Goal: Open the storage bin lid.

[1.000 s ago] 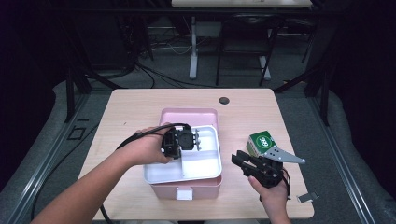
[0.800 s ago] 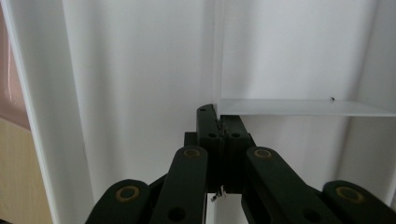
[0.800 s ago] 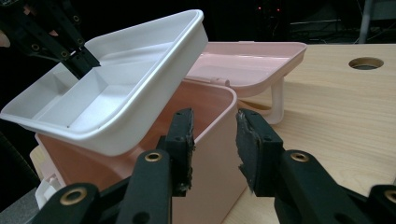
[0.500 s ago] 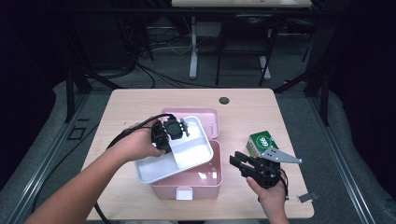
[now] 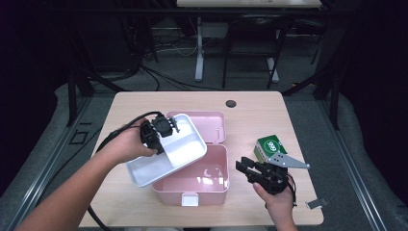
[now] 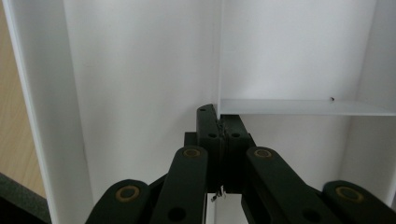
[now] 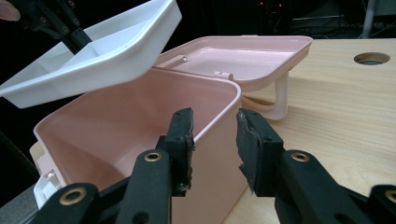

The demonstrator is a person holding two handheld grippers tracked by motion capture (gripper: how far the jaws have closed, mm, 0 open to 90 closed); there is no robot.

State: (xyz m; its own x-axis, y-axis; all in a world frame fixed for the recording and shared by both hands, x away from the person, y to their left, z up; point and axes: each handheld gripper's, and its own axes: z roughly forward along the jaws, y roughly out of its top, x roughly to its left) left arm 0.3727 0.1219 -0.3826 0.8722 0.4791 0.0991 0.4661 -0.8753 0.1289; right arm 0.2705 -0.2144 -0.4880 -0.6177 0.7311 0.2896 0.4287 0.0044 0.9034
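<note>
Lab: bare wooden table [image 5: 250, 103], floor cables [image 5: 168, 79], dark surroundings.

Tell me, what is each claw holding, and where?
Left gripper pinches the white tray by its inner divider wall. Right gripper holds nothing, jaws apart beside the pink box.

The high camera is looking forward and down over my table [image 5: 288, 120], while my gripper cameras are peering close along their jaws, both sharing the white tray [image 5: 185, 144] [image 6: 140, 70] [image 7: 116, 44].
</note>
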